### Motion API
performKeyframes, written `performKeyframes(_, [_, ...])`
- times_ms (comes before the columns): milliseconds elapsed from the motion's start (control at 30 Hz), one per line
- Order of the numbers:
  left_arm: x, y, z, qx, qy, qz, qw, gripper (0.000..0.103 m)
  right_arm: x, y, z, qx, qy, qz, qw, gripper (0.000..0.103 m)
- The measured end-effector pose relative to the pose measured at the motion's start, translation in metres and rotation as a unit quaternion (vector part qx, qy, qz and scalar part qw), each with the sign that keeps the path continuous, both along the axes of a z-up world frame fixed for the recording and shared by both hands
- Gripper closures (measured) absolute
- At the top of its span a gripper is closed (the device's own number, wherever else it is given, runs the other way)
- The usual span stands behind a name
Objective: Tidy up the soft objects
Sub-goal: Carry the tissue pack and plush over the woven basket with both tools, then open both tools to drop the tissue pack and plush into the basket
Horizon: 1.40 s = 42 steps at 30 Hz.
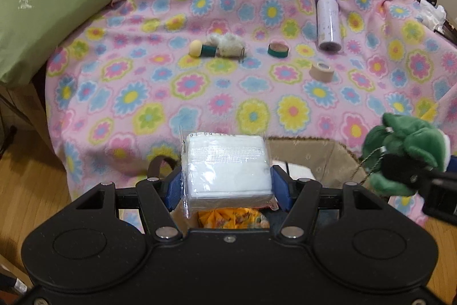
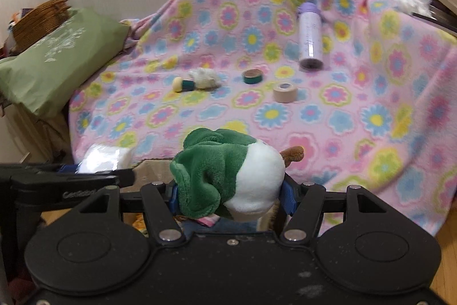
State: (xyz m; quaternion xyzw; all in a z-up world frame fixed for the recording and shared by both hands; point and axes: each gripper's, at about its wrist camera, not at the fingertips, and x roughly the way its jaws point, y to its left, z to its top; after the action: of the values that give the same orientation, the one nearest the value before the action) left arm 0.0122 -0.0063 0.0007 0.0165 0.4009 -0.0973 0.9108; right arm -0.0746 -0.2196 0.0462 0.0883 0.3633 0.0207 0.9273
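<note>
My left gripper is shut on a white pack of cotton pads in clear wrap, held above a fabric-lined basket at the front edge of the bed. My right gripper is shut on a green and white plush toy; it also shows in the left wrist view, to the right of the pack. The pack shows in the right wrist view at the left. A small doll with a fluffy white tuft lies on the flowered blanket.
On the blanket lie a green tape roll, a beige tape roll and a purple bottle. A green pillow sits at the left by a wicker basket. Colourful fabric lies below the left gripper.
</note>
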Motion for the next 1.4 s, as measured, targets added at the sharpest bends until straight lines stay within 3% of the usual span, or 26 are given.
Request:
performKeyframes(333, [-0.005, -0.011, -0.012, 0.023, 0.026, -0.017, 0.9993, 0.044, -0.001, 0.008, -0.005, 0.003, 0.031, 0.027, 0.999, 0.040])
performKeyframes(700, [-0.002, -0.007, -0.016, 0.017, 0.039, -0.009, 0.9991, 0.044, 0.003, 0.007, -0.007, 0.005, 0.042, 0.037, 0.998, 0.039])
performKeyframes(933, [-0.001, -0.008, -0.016, 0.020, 0.038, -0.008, 0.9990, 0.037, 0.002, 0.008, -0.007, 0.005, 0.039, 0.044, 0.998, 0.036])
performKeyframes(1033, [-0.001, -0.008, -0.015, 0.021, 0.036, -0.009, 0.9991, 0.029, 0.002, 0.007, -0.006, 0.004, 0.036, 0.045, 0.998, 0.035])
performKeyframes(1400, [-0.001, -0.007, -0.015, 0.021, 0.036, -0.009, 0.9991, 0.029, 0.002, 0.006, -0.006, 0.003, 0.036, 0.044, 0.998, 0.034])
